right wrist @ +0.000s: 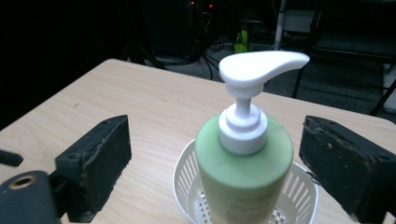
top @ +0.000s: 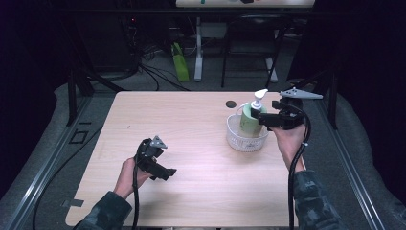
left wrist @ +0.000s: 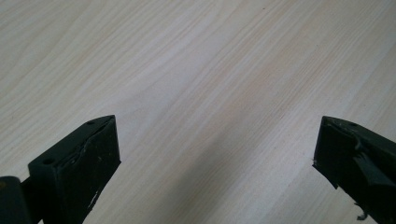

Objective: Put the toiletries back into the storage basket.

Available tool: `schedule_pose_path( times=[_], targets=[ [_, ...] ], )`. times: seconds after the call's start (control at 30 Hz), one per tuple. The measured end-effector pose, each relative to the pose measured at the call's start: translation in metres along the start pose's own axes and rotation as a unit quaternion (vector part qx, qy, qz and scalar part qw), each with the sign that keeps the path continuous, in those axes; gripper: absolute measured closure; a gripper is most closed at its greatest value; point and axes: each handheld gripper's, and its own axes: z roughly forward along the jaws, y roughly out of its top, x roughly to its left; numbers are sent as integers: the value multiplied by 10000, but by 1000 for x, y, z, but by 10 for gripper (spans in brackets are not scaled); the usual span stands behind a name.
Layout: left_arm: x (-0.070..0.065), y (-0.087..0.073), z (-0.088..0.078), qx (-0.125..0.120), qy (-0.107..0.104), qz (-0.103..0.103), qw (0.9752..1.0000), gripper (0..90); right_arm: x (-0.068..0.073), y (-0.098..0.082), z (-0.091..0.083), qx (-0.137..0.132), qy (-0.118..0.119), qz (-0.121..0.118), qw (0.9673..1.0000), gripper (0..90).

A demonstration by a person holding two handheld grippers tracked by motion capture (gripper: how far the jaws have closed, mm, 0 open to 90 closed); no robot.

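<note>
A green bottle (top: 248,120) with a white pump (top: 260,94) stands upright in a small white slotted basket (top: 235,139) at the table's right rear. My right gripper (top: 259,118) is level with the bottle's upper part, one jaw on either side. In the right gripper view the bottle (right wrist: 243,172) stands between the jaws of my right gripper (right wrist: 215,161) with a gap on both sides, so the pads do not press on it. The basket (right wrist: 183,175) rim shows below. My left gripper (top: 168,173) hangs open near the front left, over bare wood (left wrist: 196,84), with nothing between its jaws.
The light wooden table (top: 191,120) has a small dark round spot (top: 231,103) behind the basket. Beyond the far edge are cables, a green object (top: 180,62) on the floor and the white legs of another table (top: 198,52).
</note>
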Motion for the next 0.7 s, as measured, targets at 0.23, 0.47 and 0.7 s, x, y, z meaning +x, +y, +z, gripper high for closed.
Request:
schedule_pose_path(
  times=[0.23, 0.47, 0.7],
  targets=[
    [0, 0, 0, 7, -2, 6, 10000, 2, 10, -5, -10, 355, -41, -201, 9992, 16],
    [0, 0, 0, -23, 22, -1, 10000, 2, 13, -12, -26, 463, -64, -291, 9985, 0],
    [-1, 0, 0, -4, 20, 13, 10000, 2, 13, -27, -42, 536, -155, -294, 9980, 0]
  ],
)
